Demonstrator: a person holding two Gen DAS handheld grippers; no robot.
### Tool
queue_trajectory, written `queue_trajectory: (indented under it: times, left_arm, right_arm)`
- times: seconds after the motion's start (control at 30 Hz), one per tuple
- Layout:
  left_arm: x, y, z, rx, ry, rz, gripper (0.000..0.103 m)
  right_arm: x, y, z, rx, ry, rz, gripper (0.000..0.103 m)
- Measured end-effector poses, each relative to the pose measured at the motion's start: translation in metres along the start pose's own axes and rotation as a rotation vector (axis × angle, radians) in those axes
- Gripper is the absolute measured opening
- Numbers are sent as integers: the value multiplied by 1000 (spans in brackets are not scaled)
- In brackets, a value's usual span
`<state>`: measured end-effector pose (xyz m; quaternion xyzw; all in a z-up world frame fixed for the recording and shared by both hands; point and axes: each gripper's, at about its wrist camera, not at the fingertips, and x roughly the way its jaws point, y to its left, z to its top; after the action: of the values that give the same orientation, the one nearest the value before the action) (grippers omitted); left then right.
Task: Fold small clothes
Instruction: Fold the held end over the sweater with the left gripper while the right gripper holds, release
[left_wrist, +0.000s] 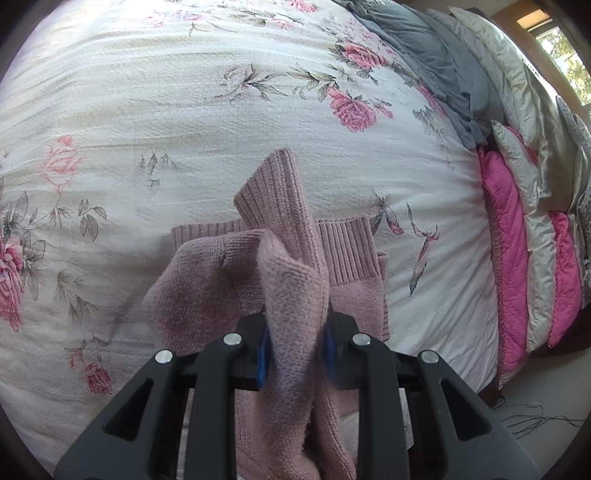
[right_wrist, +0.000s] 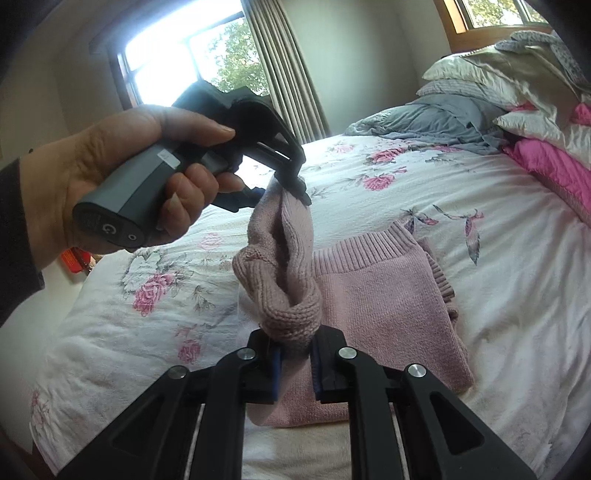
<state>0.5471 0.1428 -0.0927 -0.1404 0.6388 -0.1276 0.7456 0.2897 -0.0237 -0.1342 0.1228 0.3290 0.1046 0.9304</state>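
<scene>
A dusty pink knitted sweater (right_wrist: 384, 295) lies partly folded on the floral bedspread (right_wrist: 461, 192), its ribbed hem facing the pillows. My left gripper (left_wrist: 295, 343) is shut on a bunched part of the pink sweater (left_wrist: 291, 280), with a ribbed cuff sticking up past the fingers. My right gripper (right_wrist: 295, 363) is shut on another bunch of the same piece. In the right wrist view the left gripper (right_wrist: 291, 188), held in a person's hand (right_wrist: 122, 166), pinches the far end, so a sleeve-like strip hangs lifted between both grippers above the flat body.
Grey bedding (left_wrist: 424, 62), cream pillows (left_wrist: 524, 85) and a pink quilted cover (left_wrist: 506, 236) pile up at the head of the bed. A curtained window (right_wrist: 207, 55) stands beyond the bed. Open floral bedspread (left_wrist: 166, 122) stretches ahead of the sweater.
</scene>
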Motion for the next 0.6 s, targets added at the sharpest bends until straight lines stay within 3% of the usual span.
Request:
queue_trajectory:
  times: [0.6]
  left_arm:
    - [64, -66, -6, 67, 42, 144, 21]
  right_arm:
    - [3, -76, -23, 177, 36, 39, 12]
